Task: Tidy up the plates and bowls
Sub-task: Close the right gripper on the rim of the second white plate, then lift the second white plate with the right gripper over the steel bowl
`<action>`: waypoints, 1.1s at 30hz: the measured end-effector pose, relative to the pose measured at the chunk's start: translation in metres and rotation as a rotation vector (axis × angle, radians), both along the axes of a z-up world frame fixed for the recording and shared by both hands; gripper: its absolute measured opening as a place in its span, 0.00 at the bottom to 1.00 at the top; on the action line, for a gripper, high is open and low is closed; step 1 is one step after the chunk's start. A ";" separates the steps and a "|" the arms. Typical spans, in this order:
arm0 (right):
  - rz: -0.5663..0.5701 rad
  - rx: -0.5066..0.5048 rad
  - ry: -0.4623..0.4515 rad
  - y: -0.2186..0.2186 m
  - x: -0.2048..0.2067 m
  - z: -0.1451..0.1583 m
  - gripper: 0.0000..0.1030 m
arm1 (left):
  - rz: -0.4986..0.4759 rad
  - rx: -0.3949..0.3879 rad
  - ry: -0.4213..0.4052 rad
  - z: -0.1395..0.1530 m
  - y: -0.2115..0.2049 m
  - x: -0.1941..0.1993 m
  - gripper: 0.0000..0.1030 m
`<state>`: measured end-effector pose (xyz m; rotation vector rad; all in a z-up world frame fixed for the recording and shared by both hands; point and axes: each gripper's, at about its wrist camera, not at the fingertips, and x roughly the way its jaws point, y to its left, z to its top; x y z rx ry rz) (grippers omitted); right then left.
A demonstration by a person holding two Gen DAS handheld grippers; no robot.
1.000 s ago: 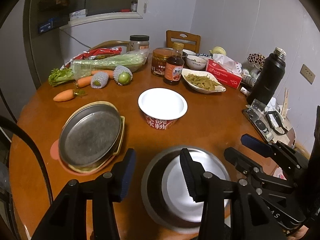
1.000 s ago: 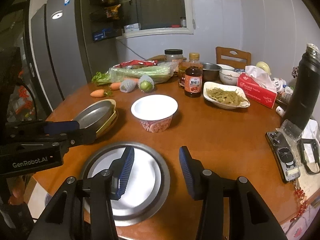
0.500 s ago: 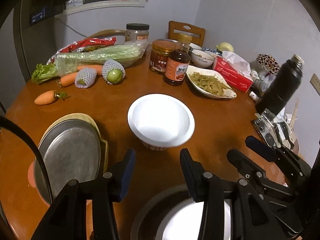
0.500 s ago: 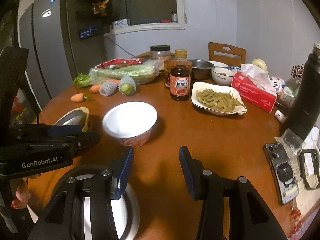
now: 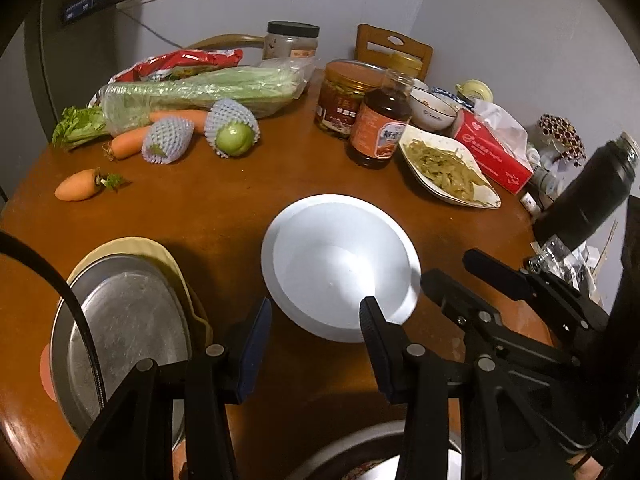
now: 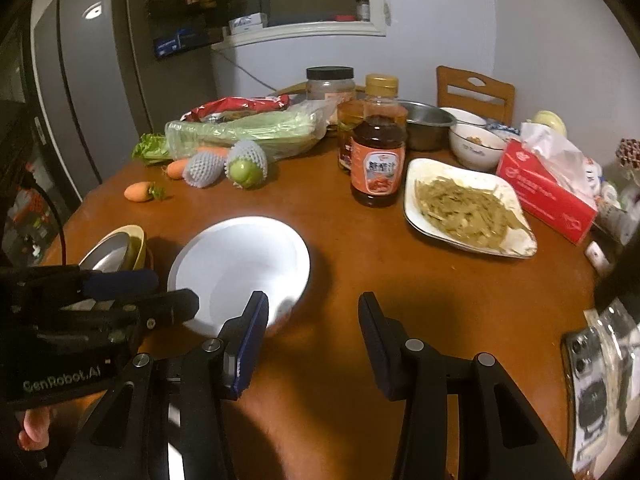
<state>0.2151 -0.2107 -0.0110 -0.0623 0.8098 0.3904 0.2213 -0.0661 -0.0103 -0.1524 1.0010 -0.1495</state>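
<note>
Round wooden counter, grey wall and refrigerator behind; food clutter along the far side.
White bowl sits mid-counter; steel plate on what looks like a yellow dish at left. Left tongs and right tongs tilt downward, jaws parted, empty, flanking the bowl's near rim.

Round brown wooden bench; wooden chair at its far edge. Pale walls, grey fridge, dim indoor light.
</note>
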 end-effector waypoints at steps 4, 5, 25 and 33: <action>0.022 -0.004 0.026 0.006 0.013 -0.005 0.47 | 0.017 0.000 0.019 -0.004 0.003 0.007 0.44; 0.028 -0.013 0.031 0.008 0.017 -0.006 0.47 | 0.016 -0.001 0.021 -0.005 0.003 0.009 0.44; 0.116 0.005 0.104 0.016 0.032 -0.026 0.19 | -0.048 -0.029 0.084 -0.023 -0.002 0.025 0.39; 0.107 0.024 0.094 0.011 0.016 -0.019 0.19 | -0.056 -0.023 0.043 -0.011 -0.004 0.014 0.39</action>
